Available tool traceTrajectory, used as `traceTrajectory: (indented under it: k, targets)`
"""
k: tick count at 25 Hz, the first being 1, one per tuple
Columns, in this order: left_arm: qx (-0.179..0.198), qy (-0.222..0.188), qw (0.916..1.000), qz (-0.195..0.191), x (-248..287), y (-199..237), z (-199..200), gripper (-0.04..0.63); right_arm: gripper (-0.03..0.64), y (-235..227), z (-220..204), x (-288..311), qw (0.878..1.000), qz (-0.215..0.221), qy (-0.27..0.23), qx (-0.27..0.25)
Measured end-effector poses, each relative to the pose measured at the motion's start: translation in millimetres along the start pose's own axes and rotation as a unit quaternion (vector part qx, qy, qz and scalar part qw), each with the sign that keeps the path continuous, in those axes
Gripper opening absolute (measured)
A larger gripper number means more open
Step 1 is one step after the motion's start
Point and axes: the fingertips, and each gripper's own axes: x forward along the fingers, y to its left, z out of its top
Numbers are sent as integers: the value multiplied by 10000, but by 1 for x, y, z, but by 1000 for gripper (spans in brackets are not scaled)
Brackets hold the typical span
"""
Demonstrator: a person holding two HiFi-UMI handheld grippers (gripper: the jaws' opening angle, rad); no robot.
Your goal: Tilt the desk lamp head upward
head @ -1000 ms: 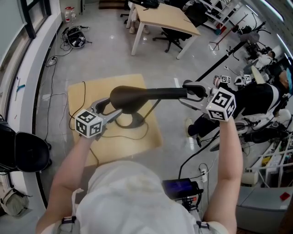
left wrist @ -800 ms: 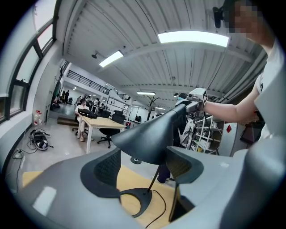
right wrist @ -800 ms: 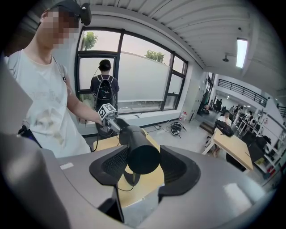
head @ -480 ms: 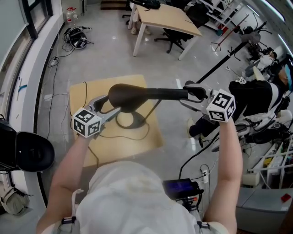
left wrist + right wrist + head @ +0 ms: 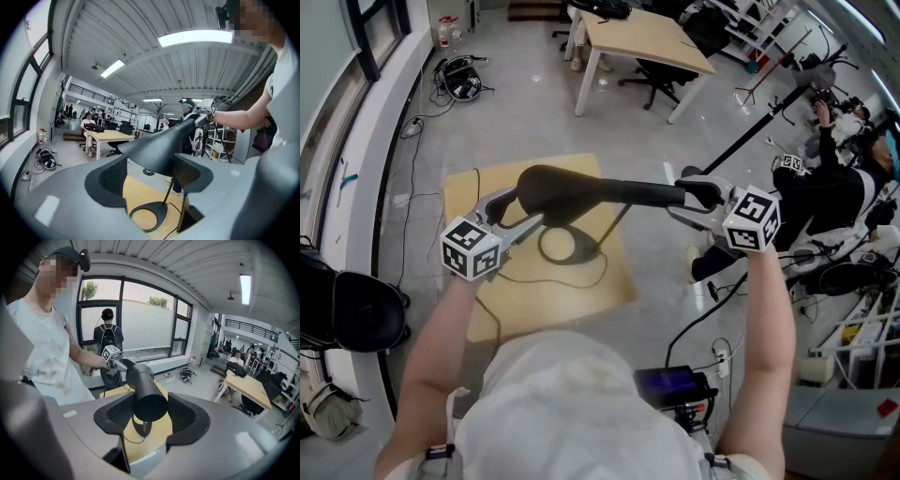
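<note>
While both forearms reach forward over the counter, the left claw clamps the lamp head at its wide shade and the right claw clamps its narrow rear end, above the ring base. Only the right gripper view shows the round tube end seated between both pads.

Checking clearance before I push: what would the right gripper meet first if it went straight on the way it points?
The lamp head: its round end sits clamped between the jaws.
</note>
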Motion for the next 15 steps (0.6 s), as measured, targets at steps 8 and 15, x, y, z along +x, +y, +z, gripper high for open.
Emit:
traceTrajectory:
  k: [8, 15]
  targets:
    - [221, -124, 9997, 66, -6, -1, 16, 310, 237, 2, -8, 1, 9998, 37, -103, 142]
    - [464, -157, 9987, 122, -11, -1, 31, 308, 237, 2, -11, 2, 9994, 80, -186, 272]
